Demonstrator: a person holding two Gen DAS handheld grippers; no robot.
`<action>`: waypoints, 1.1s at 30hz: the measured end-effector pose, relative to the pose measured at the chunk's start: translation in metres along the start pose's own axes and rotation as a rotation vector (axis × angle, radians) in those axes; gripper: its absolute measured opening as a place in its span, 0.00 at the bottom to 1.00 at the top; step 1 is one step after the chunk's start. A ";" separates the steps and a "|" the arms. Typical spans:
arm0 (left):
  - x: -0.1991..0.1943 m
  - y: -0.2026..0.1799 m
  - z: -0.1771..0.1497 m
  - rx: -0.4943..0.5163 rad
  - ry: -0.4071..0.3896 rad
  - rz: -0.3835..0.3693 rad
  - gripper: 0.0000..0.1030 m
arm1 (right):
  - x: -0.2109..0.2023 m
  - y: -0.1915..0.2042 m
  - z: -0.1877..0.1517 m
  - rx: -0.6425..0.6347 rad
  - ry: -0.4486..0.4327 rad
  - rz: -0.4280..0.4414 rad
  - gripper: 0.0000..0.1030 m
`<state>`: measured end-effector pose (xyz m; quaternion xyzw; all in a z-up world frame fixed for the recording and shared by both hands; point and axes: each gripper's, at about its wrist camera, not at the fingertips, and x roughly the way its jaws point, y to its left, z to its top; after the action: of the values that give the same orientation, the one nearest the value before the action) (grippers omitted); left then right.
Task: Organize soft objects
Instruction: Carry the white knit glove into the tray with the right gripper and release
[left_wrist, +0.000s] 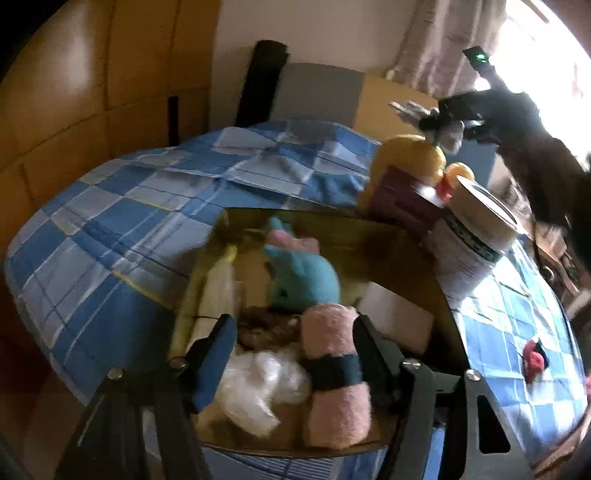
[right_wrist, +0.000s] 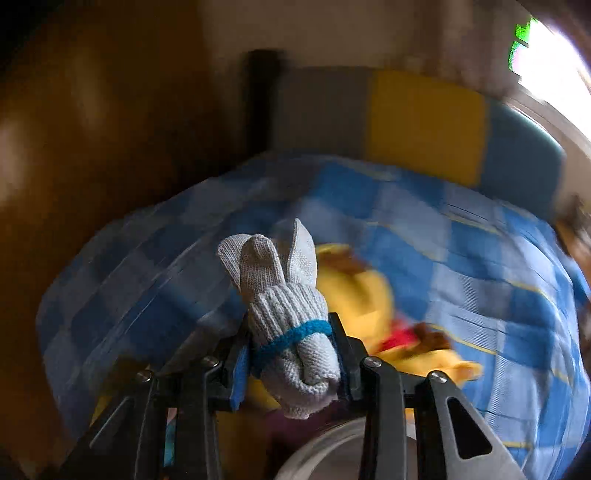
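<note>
Left wrist view: left gripper (left_wrist: 293, 334) jaws apart over the cardboard box (left_wrist: 402, 254) near the bed's (left_wrist: 110, 229) front edge, pink rolled towel (left_wrist: 334, 369) lying loose inside. Right wrist view: right gripper (right_wrist: 290, 352) jaws clamped on the grey knitted glove bundle (right_wrist: 286, 314). Best carried high over the box rim, released low among the soft things

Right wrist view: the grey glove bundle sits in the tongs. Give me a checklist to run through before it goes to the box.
1. Right tongs clamp the grey glove bundle: ok.
2. Bundle's blue band in place: ok.
3. Left tongs open, gripping nothing: ok.
4. Pink rolled towel lies inside the cardboard box: ok.
5. Free space in box for the bundle: cannot tell.
</note>
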<state>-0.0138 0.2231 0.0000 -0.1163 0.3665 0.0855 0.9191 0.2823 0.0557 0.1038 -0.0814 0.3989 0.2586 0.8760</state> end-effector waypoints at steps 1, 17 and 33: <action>-0.001 0.002 0.000 -0.008 -0.003 0.008 0.67 | 0.000 0.013 -0.007 -0.034 0.006 0.022 0.35; -0.018 0.007 -0.006 -0.025 -0.040 0.073 0.71 | 0.043 0.096 -0.169 -0.115 0.213 -0.047 0.36; -0.025 -0.010 -0.011 0.022 -0.056 0.051 0.72 | 0.004 0.088 -0.183 -0.031 0.082 -0.001 0.52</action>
<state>-0.0364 0.2089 0.0110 -0.0944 0.3444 0.1079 0.9278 0.1191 0.0685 -0.0157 -0.1059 0.4304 0.2607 0.8577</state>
